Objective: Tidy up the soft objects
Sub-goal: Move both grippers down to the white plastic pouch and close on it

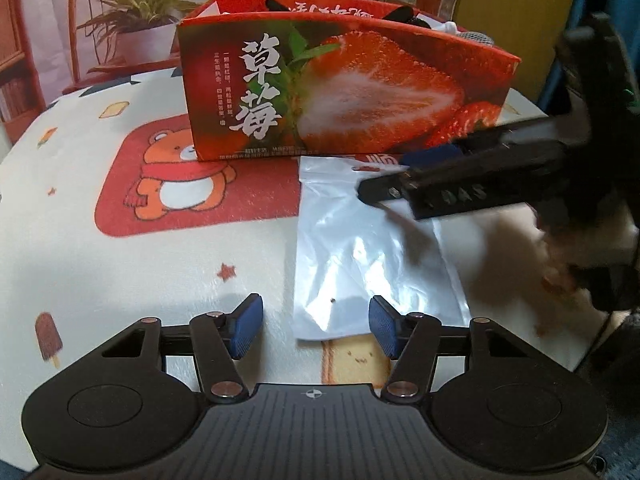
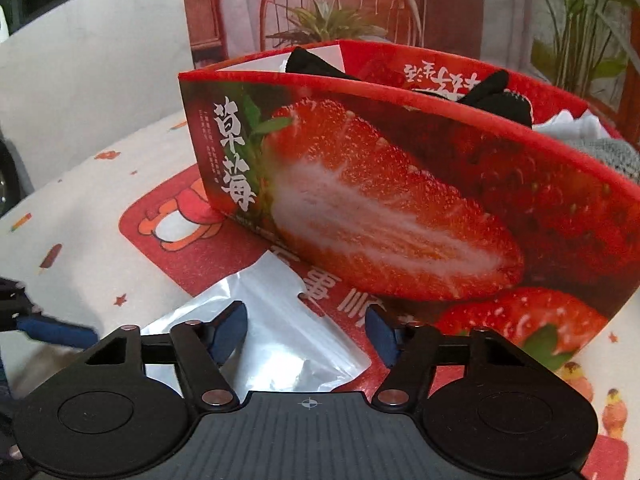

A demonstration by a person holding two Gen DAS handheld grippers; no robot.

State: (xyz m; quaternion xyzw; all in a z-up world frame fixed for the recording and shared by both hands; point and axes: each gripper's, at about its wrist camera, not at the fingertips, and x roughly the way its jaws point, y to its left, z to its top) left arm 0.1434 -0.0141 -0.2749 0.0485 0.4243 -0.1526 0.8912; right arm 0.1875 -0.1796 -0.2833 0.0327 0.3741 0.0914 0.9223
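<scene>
A red strawberry-print box (image 1: pixel 344 92) stands on the table; it also fills the right wrist view (image 2: pixel 400 208). Black socks (image 2: pixel 316 62), a white cloth (image 2: pixel 572 124) and a grey knit item (image 2: pixel 616 156) lie inside it. A clear plastic bag (image 1: pixel 360 248) lies flat in front of the box, also in the right wrist view (image 2: pixel 276 340). My left gripper (image 1: pixel 316 326) is open and empty over the bag's near edge. My right gripper (image 2: pixel 306 330) is open and empty above the bag; in the left wrist view it (image 1: pixel 400 176) hovers over the bag's far right corner.
The table carries a white cloth with a bear picture (image 1: pixel 180 172) on a red patch. A chair (image 2: pixel 340 4) and potted plants (image 1: pixel 144 12) stand behind the table. The table edge curves off at the left (image 1: pixel 24 148).
</scene>
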